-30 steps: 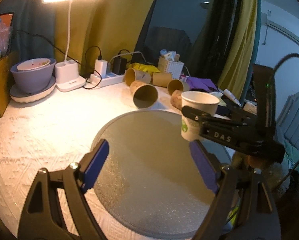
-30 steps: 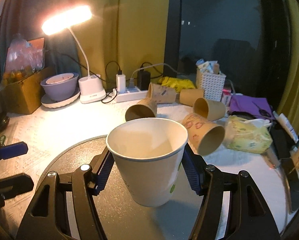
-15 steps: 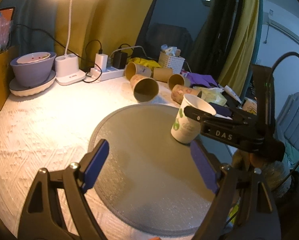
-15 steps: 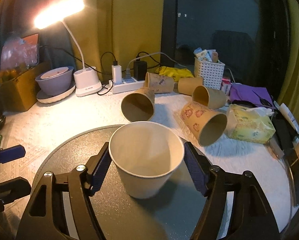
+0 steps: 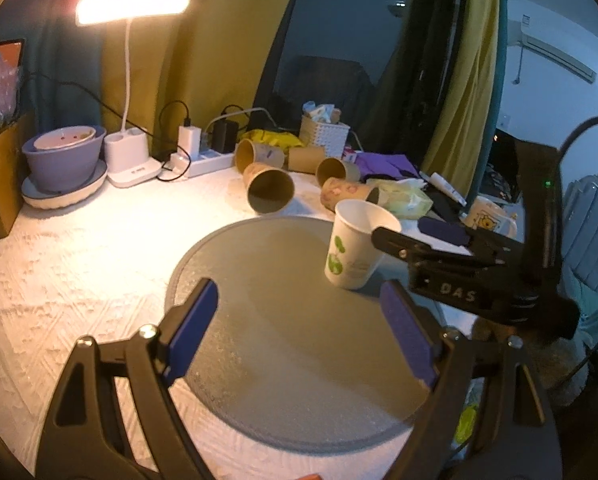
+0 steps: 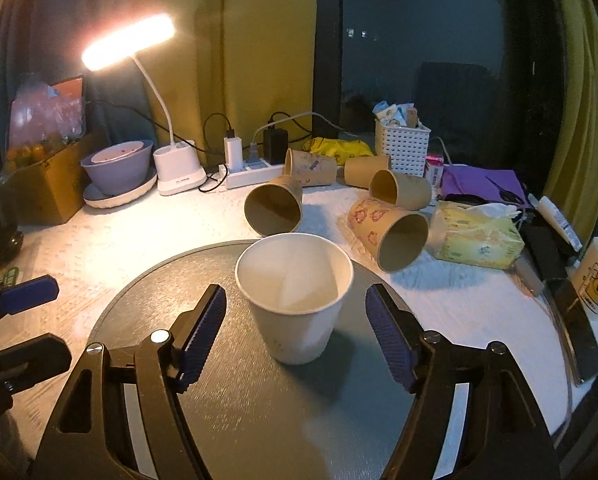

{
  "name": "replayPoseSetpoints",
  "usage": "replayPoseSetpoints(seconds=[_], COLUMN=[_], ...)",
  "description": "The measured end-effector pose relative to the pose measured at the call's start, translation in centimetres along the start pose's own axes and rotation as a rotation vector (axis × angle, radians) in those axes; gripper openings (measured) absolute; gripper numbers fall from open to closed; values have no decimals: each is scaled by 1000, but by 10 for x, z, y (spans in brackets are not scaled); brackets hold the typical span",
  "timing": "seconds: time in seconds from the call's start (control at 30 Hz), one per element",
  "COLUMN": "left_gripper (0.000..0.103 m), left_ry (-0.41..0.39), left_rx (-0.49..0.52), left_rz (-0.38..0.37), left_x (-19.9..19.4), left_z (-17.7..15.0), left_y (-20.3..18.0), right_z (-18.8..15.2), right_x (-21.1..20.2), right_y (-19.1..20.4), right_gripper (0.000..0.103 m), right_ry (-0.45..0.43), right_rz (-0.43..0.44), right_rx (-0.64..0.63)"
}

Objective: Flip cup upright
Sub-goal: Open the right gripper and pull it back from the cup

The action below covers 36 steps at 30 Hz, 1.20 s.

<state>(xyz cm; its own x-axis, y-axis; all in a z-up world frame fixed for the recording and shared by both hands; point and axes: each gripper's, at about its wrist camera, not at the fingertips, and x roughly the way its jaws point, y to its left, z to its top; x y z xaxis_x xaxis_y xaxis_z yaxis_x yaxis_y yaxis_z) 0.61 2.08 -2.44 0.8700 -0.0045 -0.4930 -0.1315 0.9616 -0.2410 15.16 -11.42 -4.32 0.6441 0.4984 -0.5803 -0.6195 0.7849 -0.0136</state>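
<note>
A white paper cup [image 6: 295,300] with green print stands upright on the round grey mat [image 6: 235,408]. It also shows in the left wrist view [image 5: 357,250], at the mat's [image 5: 283,340] far right. My right gripper [image 6: 297,340] is open, its blue pads on either side of the cup and clear of it. In the left wrist view the right gripper [image 5: 415,236] reaches in from the right beside the cup. My left gripper [image 5: 299,332] is open and empty over the mat's near part.
Several brown paper cups [image 6: 275,208] lie on their sides behind the mat. A lit desk lamp [image 6: 175,172], a power strip [image 6: 251,172], a purple bowl [image 6: 117,168], a white basket [image 6: 401,148], a tissue pack [image 6: 475,236] and a mug [image 6: 595,280] crowd the back and right.
The right gripper lowered the white cup onto the mat and opened, letting it go. The cup now stands free. The left gripper stayed open.
</note>
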Motion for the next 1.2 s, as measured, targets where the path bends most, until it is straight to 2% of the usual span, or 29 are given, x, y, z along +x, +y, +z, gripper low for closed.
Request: replayPoseSetpoints(seconds=[0.27, 0.77, 1.07, 1.2], left_gripper=[85, 85, 85, 85], left_ry=[-13, -73, -162, -177], left_rx=[13, 42, 66, 81], left_rz=[12, -16, -21, -19], left_x=[-22, -62, -93, -103], left_z=[-4, 1, 10, 14], left_y=[-7, -27, -35, -41], right_z=[-5, -13, -11, -6], right_x=[-41, -118, -158, -171], right_y=[-3, 3, 14, 18], right_gripper=[75, 75, 75, 75], right_ry=[-35, -95, -159, -186], right_rz=[-21, -46, -46, -41], right_rx=[11, 22, 23, 18])
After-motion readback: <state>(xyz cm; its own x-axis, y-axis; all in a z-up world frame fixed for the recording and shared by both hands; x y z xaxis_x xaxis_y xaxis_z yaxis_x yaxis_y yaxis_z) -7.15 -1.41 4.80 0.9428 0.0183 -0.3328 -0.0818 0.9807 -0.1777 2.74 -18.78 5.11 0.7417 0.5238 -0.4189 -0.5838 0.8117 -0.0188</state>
